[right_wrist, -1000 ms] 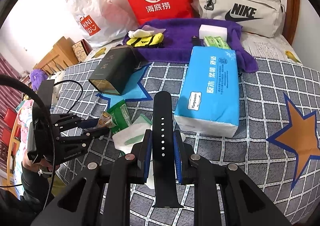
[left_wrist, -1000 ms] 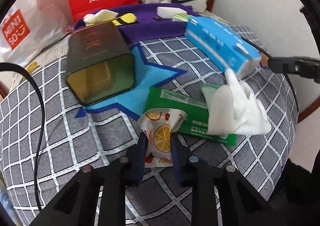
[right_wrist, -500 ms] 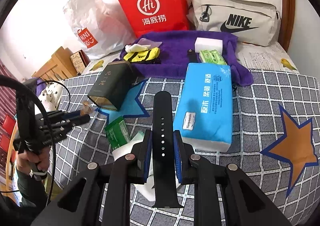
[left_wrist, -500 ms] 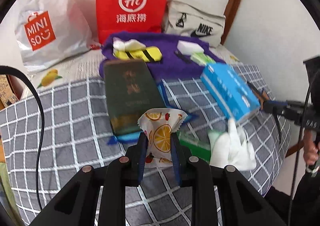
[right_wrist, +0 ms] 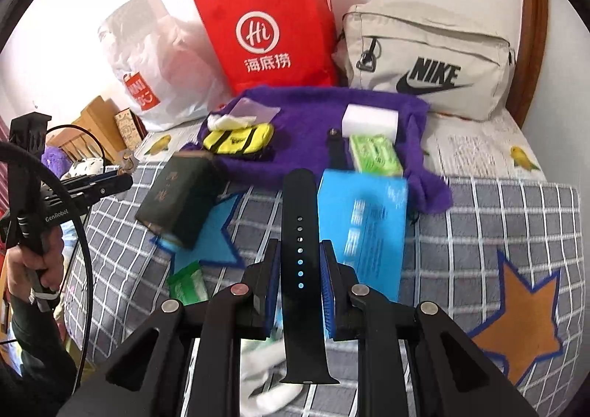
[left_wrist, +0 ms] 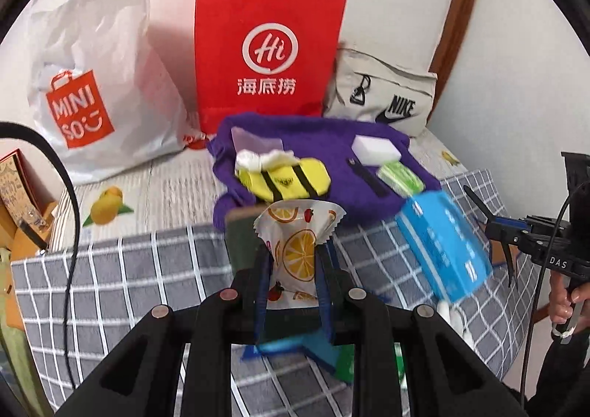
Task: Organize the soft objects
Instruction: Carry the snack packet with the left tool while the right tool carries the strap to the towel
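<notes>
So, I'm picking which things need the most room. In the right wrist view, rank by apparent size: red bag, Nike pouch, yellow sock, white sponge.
Largest to smallest as they look:
1. red bag and Nike pouch, too alike to rank
2. yellow sock
3. white sponge, only slightly smaller

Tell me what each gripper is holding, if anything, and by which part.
Left gripper pinches the fruit-print packet around its middle. Right gripper clamps the black watch strap mid-length, across its holes.
</notes>
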The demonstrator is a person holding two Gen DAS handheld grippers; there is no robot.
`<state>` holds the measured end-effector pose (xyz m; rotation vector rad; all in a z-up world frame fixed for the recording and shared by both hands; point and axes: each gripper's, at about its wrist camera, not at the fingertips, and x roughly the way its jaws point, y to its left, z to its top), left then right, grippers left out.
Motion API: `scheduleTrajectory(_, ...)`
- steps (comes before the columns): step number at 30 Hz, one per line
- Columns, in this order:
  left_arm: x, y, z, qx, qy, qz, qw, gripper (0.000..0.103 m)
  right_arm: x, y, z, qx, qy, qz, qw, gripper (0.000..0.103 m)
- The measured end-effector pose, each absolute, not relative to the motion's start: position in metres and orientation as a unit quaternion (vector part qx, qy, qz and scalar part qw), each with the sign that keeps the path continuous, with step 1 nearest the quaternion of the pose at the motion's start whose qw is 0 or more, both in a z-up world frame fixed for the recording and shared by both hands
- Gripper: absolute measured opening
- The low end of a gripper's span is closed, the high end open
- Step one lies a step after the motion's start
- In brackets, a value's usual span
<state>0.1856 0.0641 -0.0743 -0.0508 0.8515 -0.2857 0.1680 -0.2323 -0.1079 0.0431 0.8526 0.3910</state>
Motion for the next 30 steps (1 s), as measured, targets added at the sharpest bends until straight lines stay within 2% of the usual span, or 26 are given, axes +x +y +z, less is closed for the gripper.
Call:
scheduleTrajectory(12, 0.247, 0.070, -0.067, -0.055, 0.403, -0.128, 0.904, 0.022, 0.232, -0.238, -0.092, 0.039, 0.399, 0.171, 0.900, 0.020)
scheduleTrajectory(30, 0.322, 0.059, -0.074, -0.071, 0.414, -0.132, 0.898, 0.022, 0.326, -0.212, -0.080, 0.004, 0.400, 0.184, 0.898, 0.020)
